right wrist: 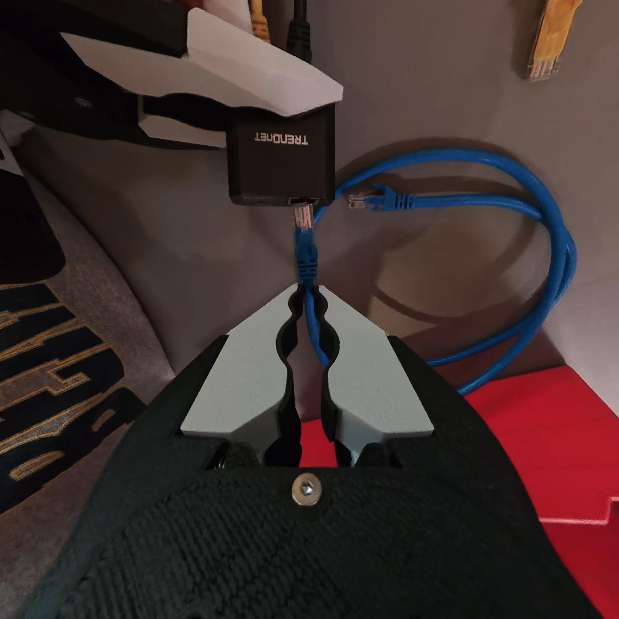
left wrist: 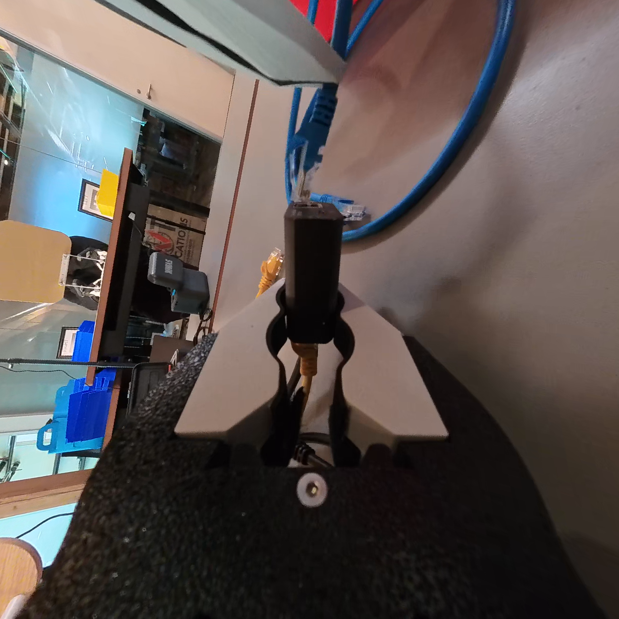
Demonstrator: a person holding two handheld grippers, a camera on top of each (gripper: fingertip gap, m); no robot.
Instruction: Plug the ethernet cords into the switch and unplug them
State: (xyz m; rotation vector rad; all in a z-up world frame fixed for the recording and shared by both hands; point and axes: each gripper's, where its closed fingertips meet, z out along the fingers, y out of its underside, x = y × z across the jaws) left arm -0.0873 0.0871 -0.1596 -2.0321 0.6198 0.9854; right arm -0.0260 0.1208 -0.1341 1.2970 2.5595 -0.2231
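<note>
My left gripper (left wrist: 313, 296) is shut on a small black switch (left wrist: 313, 261), held above the grey table. A yellow cord (left wrist: 308, 361) runs out of the switch's rear end between the fingers. My right gripper (right wrist: 308, 288) is shut on a blue ethernet cord (right wrist: 310, 311) just behind its plug (right wrist: 303, 219). The clear plug tip sits at the mouth of a port on the switch (right wrist: 281, 160), mostly outside it. The cord's other blue plug (right wrist: 368, 201) lies loose on the table beside the switch. A loose yellow plug (right wrist: 546, 50) lies farther off.
The blue cord loops on the grey table (right wrist: 552, 254) to the right. A red box (right wrist: 536, 452) sits at lower right. A black-and-gold patterned fabric (right wrist: 50, 368) is at left. The left wrist view shows a grey power adapter (left wrist: 177, 281) and blue bins (left wrist: 80, 415) beyond. There is about 8 cm between the tips of the two grippers.
</note>
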